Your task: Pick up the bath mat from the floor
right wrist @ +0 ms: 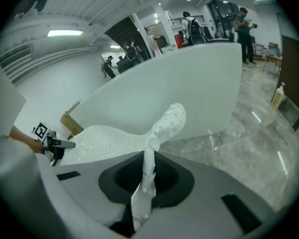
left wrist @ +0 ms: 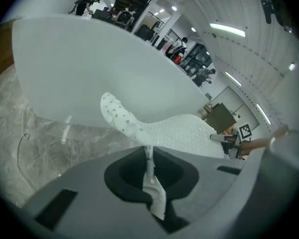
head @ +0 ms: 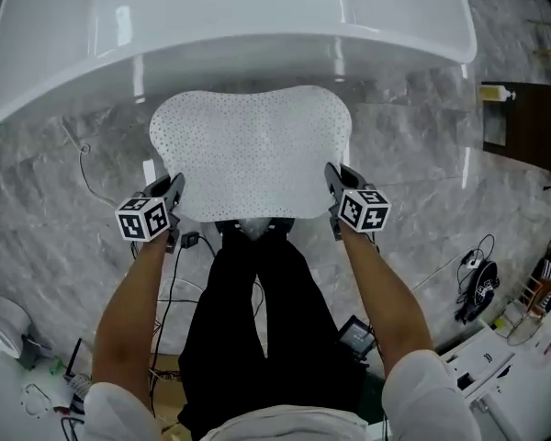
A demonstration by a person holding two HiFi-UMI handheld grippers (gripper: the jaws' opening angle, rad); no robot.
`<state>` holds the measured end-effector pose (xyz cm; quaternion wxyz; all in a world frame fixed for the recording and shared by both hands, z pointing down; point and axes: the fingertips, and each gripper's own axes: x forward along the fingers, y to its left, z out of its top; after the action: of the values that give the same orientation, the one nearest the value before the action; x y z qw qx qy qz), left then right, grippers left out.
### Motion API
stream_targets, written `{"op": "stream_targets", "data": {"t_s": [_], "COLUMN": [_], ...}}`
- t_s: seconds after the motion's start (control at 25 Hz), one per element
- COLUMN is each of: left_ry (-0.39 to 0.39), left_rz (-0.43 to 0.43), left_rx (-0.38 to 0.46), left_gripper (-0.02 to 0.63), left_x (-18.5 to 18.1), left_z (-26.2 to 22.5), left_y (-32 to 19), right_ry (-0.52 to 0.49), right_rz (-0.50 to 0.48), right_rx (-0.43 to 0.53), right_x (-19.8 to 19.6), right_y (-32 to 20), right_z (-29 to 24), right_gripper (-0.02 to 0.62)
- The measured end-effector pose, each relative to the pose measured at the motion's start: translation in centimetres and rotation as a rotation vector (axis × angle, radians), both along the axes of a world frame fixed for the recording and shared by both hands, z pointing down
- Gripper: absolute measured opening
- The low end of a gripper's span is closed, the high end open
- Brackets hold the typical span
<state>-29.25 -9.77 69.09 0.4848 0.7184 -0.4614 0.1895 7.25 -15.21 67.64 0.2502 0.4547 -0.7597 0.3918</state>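
From the head view, the white bath mat point(head: 250, 150) with tiny dots was spread out wide in front of a big white bathtub point(head: 230, 16). The left claw point(head: 174, 186) was on the mat's near left corner. The right claw point(head: 333, 180) was on its near right corner. The gray stone floor point(head: 55, 200) showed all around the mat. The person's legs point(head: 257, 320) in black pants were just below the mat's near edge. Some thin wires point(head: 165, 288) lay on the floor by the legs. A small bottle point(head: 500, 93) stood on a dark cupboard point(head: 533, 127) far to the right.

In the left gripper view, the left claw point(left wrist: 148, 156) was pressed together, pinching the mat's edge. A thin fold of mat point(left wrist: 150, 176) ran through the middle of the claw. Past it, a corner of the mat curled up, and the rest reached over to the right claw point(left wrist: 228, 139). The bathtub point(left wrist: 89, 73) filled the space behind.

In the right gripper view, the right claw point(right wrist: 148, 166) was pressed together too, pinching the mat's other edge. A corner of the mat point(right wrist: 169, 121) stuck up above the claw. The rest of the mat reached over to the left claw point(right wrist: 60, 145). The shiny floor point(right wrist: 259, 133) was on the right. I could not tell if the far edge of the mat was touching the floor.
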Motion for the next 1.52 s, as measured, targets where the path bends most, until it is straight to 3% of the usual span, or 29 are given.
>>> {"op": "stream_targets", "data": {"t_s": [0.32, 0.6, 0.8, 1.0, 1.12, 1.2, 1.52], "left_ry": [-0.019, -0.021, -0.06, -0.112, -0.145, -0.138, -0.126], "left_rz": [0.101, 0.113, 0.1, 0.097, 0.093, 0.105, 0.07], "left_rx": [0.231, 0.536, 0.701, 0.949, 1.084, 1.13, 1.176], "left_gripper": [0.026, 0.026, 0.026, 0.026, 0.026, 0.026, 0.026], "left_x": [1.2, 0.8, 0.2, 0.4, 1.6, 2.8, 7.4], "left_z": [-26.6, -47.4, -59.3, -71.6, -76.6, -78.3, -79.7], "left_y": [2.7, 3.1, 5.5, 6.8, 8.5, 10.6, 18.9], "right_ry": [-0.059, -0.096, -0.185, -0.208, -0.218, -0.233, -0.272], "right_rz": [-0.125, -0.193, -0.159, -0.19, -0.213, -0.219, -0.253], "right_rx": [0.222, 0.528, 0.704, 0.914, 1.023, 1.077, 1.14], "right_x": [-0.8, -3.4, -3.5, -5.0, -5.0, -4.5, -0.6], "right_y": [3.4, 3.9, 6.6, 8.3, 10.4, 12.6, 20.8], "right_z": [-26.9, -48.4, -60.1, -71.1, -75.2, -76.7, -78.1], "right_gripper": [0.051, 0.051, 0.051, 0.051, 0.051, 0.051, 0.049]}}
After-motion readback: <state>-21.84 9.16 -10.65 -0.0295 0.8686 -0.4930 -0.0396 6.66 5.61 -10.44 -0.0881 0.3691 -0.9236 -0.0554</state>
